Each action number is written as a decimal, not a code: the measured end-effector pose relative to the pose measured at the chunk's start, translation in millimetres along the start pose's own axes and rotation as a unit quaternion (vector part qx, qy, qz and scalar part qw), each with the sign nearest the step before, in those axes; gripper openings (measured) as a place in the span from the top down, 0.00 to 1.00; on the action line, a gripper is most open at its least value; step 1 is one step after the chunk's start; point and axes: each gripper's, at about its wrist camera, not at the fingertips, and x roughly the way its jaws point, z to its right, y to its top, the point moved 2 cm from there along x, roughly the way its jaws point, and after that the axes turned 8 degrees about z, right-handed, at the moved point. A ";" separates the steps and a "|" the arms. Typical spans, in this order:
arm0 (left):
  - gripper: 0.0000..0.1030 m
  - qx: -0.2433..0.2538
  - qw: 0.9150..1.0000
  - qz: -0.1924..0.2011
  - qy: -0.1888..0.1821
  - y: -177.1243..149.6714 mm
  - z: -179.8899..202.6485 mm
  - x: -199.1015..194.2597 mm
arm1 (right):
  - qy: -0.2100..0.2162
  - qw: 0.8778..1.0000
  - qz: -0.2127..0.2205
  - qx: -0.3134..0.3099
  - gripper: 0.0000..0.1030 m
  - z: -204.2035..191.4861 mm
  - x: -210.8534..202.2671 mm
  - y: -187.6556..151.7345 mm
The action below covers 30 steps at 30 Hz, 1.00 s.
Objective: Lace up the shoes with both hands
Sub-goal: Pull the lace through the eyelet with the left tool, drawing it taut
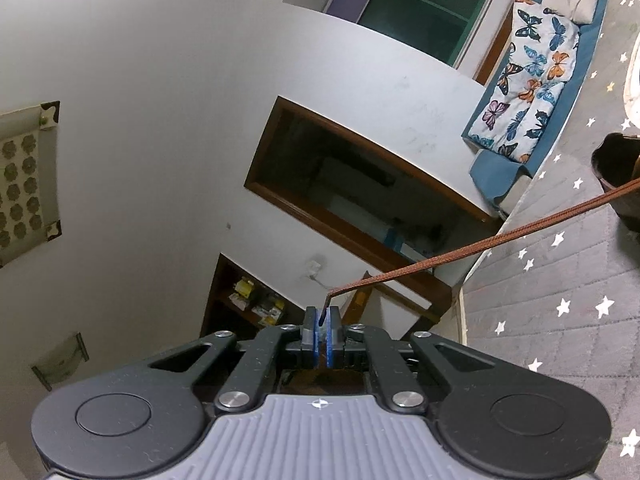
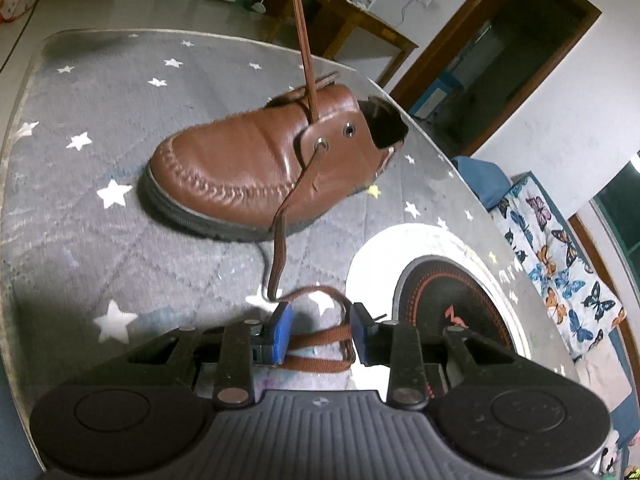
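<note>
your right gripper (image 2: 318,330) hangs over the grey star-patterned mat (image 2: 100,120), jaws apart, with a slack loop of the brown lace (image 2: 280,236) lying between the blue pads (image 2: 283,330); whether they touch it is unclear. the lace runs from an eyelet (image 2: 321,144) of the brown leather shoe (image 2: 256,160); another strand rises taut out of frame.
</note>
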 end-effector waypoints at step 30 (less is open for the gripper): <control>0.96 -0.023 0.996 -0.083 -0.034 -29.9 19.3 12.6 | -0.031 0.995 -0.049 0.076 0.59 29.9 -3.1 -12.6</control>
